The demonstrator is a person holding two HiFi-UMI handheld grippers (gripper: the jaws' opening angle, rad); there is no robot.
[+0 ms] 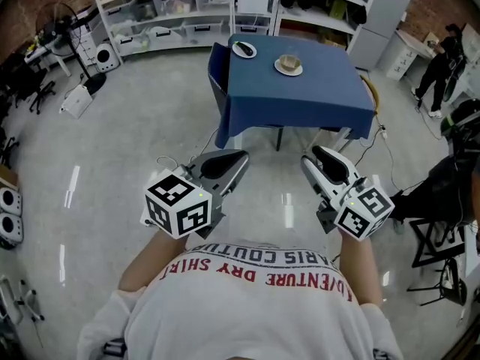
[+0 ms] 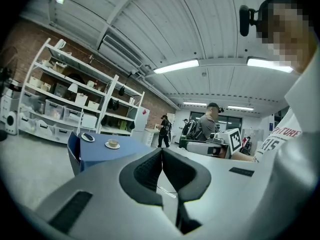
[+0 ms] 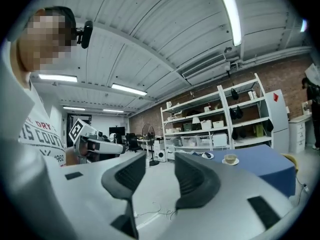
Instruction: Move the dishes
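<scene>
The person stands on the grey floor (image 1: 150,126), well short of a table (image 1: 300,100) draped in a blue cloth, with a gripper in each hand. The left gripper (image 1: 238,158) has its jaws brought together, the dark pads (image 2: 147,171) meeting at their tips with nothing between them. The right gripper (image 1: 309,154) has its jaws partly apart, and only bare floor shows through the gap between them. Both point roughly level towards the table and are well apart from it.

The dishes lie on the table's far half. A white plate (image 1: 244,49) sits by the far left corner, carrying something dark, possibly a utensil, though it is too small to tell. A cup (image 1: 289,61) stands on a saucer (image 1: 289,71) near the middle of the far edge, apart from the plate. White shelves (image 1: 187,6) stand beyond the table.
</scene>
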